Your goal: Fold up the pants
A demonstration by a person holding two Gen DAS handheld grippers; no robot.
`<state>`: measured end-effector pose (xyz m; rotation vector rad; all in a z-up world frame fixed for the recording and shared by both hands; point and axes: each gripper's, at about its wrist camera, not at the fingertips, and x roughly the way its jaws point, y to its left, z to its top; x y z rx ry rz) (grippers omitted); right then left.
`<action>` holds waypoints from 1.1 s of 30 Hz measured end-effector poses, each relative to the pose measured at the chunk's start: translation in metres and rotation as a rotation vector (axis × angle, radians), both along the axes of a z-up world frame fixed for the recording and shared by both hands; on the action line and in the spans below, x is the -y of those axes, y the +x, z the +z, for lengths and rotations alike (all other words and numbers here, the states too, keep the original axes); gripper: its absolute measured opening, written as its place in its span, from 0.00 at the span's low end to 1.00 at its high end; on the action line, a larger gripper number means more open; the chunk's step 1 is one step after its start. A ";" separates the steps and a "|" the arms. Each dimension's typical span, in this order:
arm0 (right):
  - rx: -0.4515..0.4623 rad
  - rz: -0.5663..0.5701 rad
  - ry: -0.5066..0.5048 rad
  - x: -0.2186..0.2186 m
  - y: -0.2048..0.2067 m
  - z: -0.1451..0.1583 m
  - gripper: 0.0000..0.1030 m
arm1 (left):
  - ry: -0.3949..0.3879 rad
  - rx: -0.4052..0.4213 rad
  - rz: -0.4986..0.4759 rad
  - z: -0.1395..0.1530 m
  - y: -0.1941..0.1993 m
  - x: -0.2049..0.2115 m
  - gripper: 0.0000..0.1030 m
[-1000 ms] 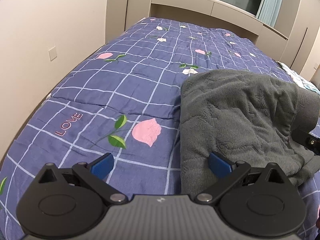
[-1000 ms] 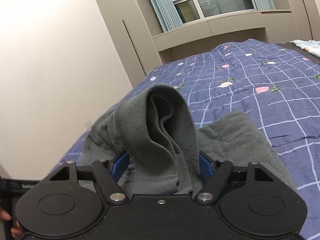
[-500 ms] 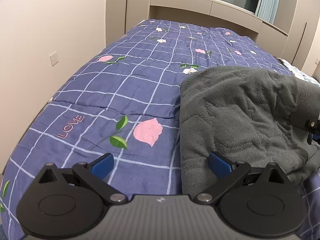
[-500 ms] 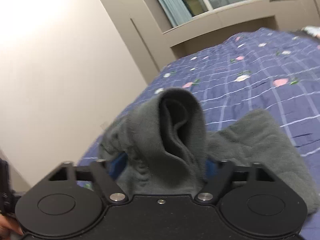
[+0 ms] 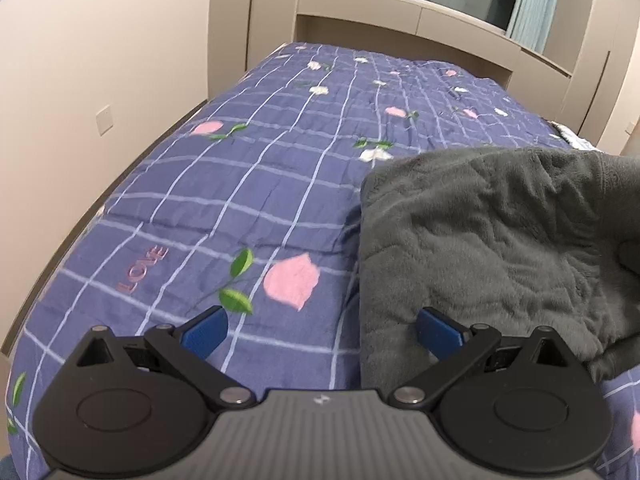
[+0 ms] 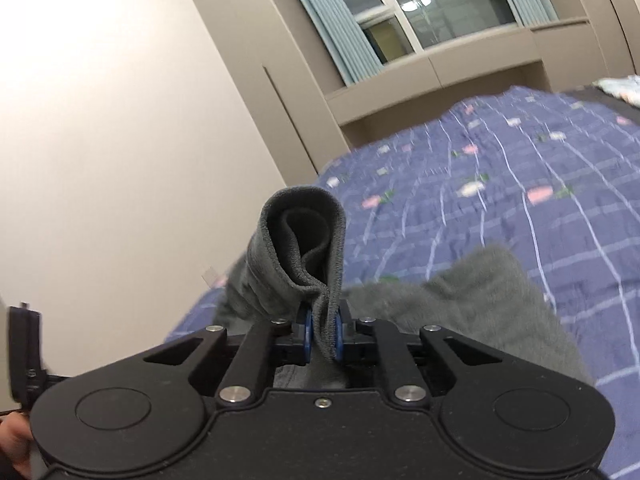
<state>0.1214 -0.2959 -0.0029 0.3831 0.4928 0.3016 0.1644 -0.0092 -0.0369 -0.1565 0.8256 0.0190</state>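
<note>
Dark grey fleece pants lie bunched on the blue checked bedspread, at the right of the left wrist view. My left gripper is open and empty; its right pad rests at the pants' near left edge. My right gripper is shut on a rolled hem of the pants, which stands up from between the blue pads. The rest of the pants lies on the bed behind it.
A beige wall runs along the bed's left side. A cabinet ledge and window stand at the far end. A light patterned cloth lies at the far right of the bed.
My right gripper has shut on the rolled hem of the pants and tilted upward. The left gripper stayed open and barely moved.
</note>
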 end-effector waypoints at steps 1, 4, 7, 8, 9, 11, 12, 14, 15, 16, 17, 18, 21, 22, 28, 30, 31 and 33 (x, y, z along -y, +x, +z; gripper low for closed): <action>0.011 0.011 -0.013 0.001 -0.001 0.006 0.10 | 0.000 0.010 -0.008 0.004 0.001 0.002 1.00; 0.027 0.035 -0.026 0.008 -0.005 0.020 0.10 | -0.003 0.037 -0.034 0.012 0.007 0.008 1.00; 0.039 0.037 -0.033 0.020 -0.011 0.026 0.10 | 0.000 0.049 -0.064 0.017 0.013 0.019 1.00; 0.040 0.030 -0.036 0.025 -0.012 0.028 0.10 | 0.001 0.052 -0.073 0.019 0.014 0.022 1.00; 0.038 0.022 -0.033 0.029 -0.014 0.029 0.10 | 0.000 0.056 -0.082 0.020 0.015 0.027 1.00; 0.036 0.001 -0.030 0.039 -0.016 0.030 0.10 | 0.001 0.061 -0.106 0.022 0.017 0.035 1.00; 0.036 -0.009 -0.035 0.043 -0.018 0.030 0.10 | 0.002 0.063 -0.118 0.022 0.018 0.039 1.00; 0.033 -0.031 -0.037 0.052 -0.021 0.029 0.10 | 0.011 0.061 -0.140 0.020 0.020 0.048 1.00; 0.029 -0.039 -0.040 0.055 -0.021 0.028 0.10 | 0.018 0.057 -0.150 0.019 0.022 0.053 0.99; 0.021 -0.049 -0.047 0.059 -0.020 0.026 0.10 | 0.026 0.053 -0.159 0.016 0.023 0.057 0.99; 0.011 -0.059 -0.053 0.062 -0.019 0.022 0.11 | 0.033 0.050 -0.165 0.013 0.023 0.061 0.99; -0.006 -0.070 -0.056 0.064 -0.017 0.017 0.11 | 0.040 0.046 -0.169 0.011 0.024 0.065 0.99; -0.072 -0.096 -0.051 0.073 -0.010 -0.006 0.13 | 0.051 0.032 -0.181 0.004 0.024 0.072 0.99; -0.092 -0.104 -0.041 0.075 -0.009 -0.013 0.13 | 0.047 0.030 -0.186 0.003 0.024 0.073 0.99; -0.097 -0.110 -0.051 0.073 -0.015 -0.022 0.19 | 0.036 0.020 -0.202 -0.004 0.021 0.075 1.00; -0.102 -0.120 -0.074 0.069 -0.013 -0.022 0.30 | 0.038 0.022 -0.205 -0.006 0.019 0.076 1.00; -0.106 -0.128 -0.080 0.067 -0.014 -0.022 0.34 | 0.042 0.025 -0.206 -0.006 0.017 0.077 1.00; -0.113 -0.146 -0.092 0.066 -0.016 -0.020 0.51 | 0.042 0.028 -0.207 -0.007 0.016 0.076 1.00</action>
